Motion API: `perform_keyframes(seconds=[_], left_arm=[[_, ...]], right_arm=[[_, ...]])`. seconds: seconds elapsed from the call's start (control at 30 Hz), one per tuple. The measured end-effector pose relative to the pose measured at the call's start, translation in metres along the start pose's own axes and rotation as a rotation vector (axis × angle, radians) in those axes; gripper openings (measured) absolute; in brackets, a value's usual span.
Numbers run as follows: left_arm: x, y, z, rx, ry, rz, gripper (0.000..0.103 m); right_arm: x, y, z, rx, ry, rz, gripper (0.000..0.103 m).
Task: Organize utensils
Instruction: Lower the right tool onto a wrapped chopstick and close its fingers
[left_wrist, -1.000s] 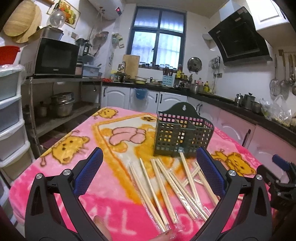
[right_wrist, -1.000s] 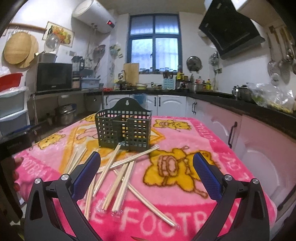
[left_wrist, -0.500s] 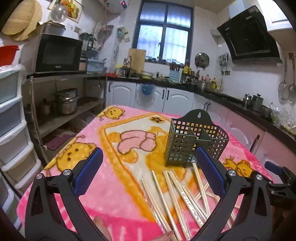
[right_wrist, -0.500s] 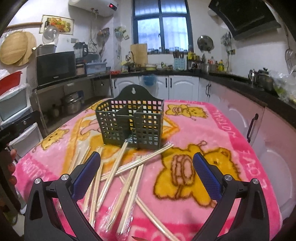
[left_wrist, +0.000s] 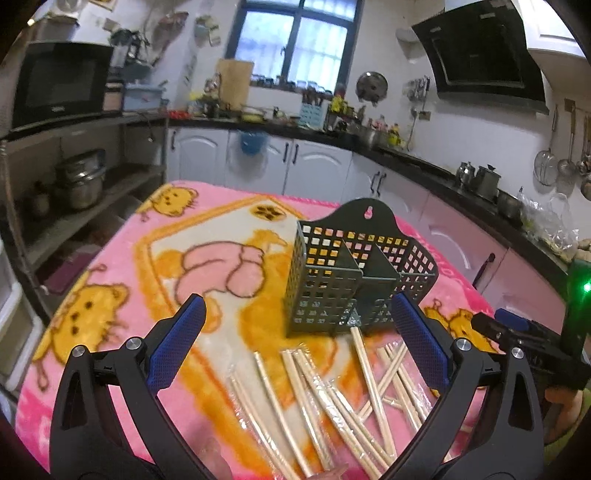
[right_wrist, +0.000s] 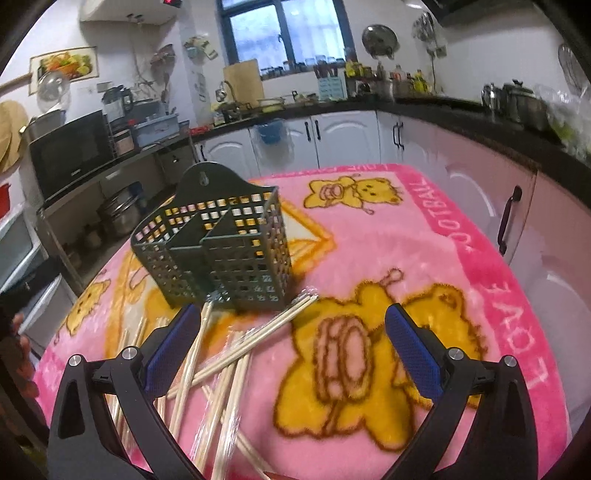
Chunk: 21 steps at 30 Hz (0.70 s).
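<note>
A kitchen with white cabinets, a dark window and a black countertop surrounds a desk covered by a fluffy pink blanket (left_wrist: 118, 258) printed with yellow cartoon bears.

The left gripper (left_wrist: 301, 328) has its jaws wide apart, gripping nothing; its fingers are black plastic arms faced with blue, finely textured pads (left_wrist: 177, 343). Between and below them lie the chopsticks (left_wrist: 310, 391), thin pale wooden sticks, several sealed in clear crinkly plastic sleeves, scattered loosely and crossing one another on the blanket. One stick's far end touches the foot of the holder (left_wrist: 351, 280), which stands upright just beyond them. The holder is a dark green plastic basket with square grid holes, solid inner dividers forming compartments, and a rounded back tab with a hanging hole. It appears empty.

The right gripper (right_wrist: 288, 336) also has its jaws spread wide and empty, hovering above the blanket with the same blue pads (right_wrist: 413, 350). In its view the chopsticks (right_wrist: 221, 365) lie under and beside its left finger, and the holder (right_wrist: 221, 251) stands beyond them. This gripper shows at the right edge of the left view, level with the left one, a hand (left_wrist: 561, 402) partly seen beneath it.

A microwave (left_wrist: 59, 81) sits on a shelf at far left.
</note>
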<state>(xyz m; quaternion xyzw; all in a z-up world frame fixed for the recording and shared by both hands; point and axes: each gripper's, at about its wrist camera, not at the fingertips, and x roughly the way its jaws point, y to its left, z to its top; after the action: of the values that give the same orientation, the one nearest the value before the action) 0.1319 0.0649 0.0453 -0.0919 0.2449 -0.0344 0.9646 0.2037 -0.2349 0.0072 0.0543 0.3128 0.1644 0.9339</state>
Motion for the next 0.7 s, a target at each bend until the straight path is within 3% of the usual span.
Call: perform_keyframes(seconds=[0.07,0.27,0.3,0.37,0.43,0.57,0.7], left_arm=[[0.011,0.003,0.003,0.0,0.02,-0.01,0.093],[0.056,0.031,0.001,-0.017,0.185,-0.04,0.09],[0.061,0.037,-0.001,-0.027,0.206,-0.04,0.086],[0.069,0.048,-0.004,-0.045,0.235,-0.043,0.068],[0.076,0.059,-0.009,-0.067,0.272,-0.052,0.062],[0.089,0.073,-0.017,-0.116,0.347,-0.091,0.039],[0.1,0.074,-0.024,-0.132,0.412,-0.147,0.033]], right_arm=[[0.006,-0.003,0.003,0.017,0.019,0.002,0.097],[0.031,-0.013,0.007,0.051,0.097,-0.004,0.097],[0.034,-0.014,0.007,0.051,0.109,0.002,0.097],[0.042,-0.014,0.005,0.049,0.136,0.006,0.097],[0.049,-0.014,0.004,0.05,0.156,0.01,0.097],[0.062,-0.013,0.001,0.058,0.191,0.021,0.096],[0.074,-0.017,0.001,0.094,0.239,0.055,0.083]])
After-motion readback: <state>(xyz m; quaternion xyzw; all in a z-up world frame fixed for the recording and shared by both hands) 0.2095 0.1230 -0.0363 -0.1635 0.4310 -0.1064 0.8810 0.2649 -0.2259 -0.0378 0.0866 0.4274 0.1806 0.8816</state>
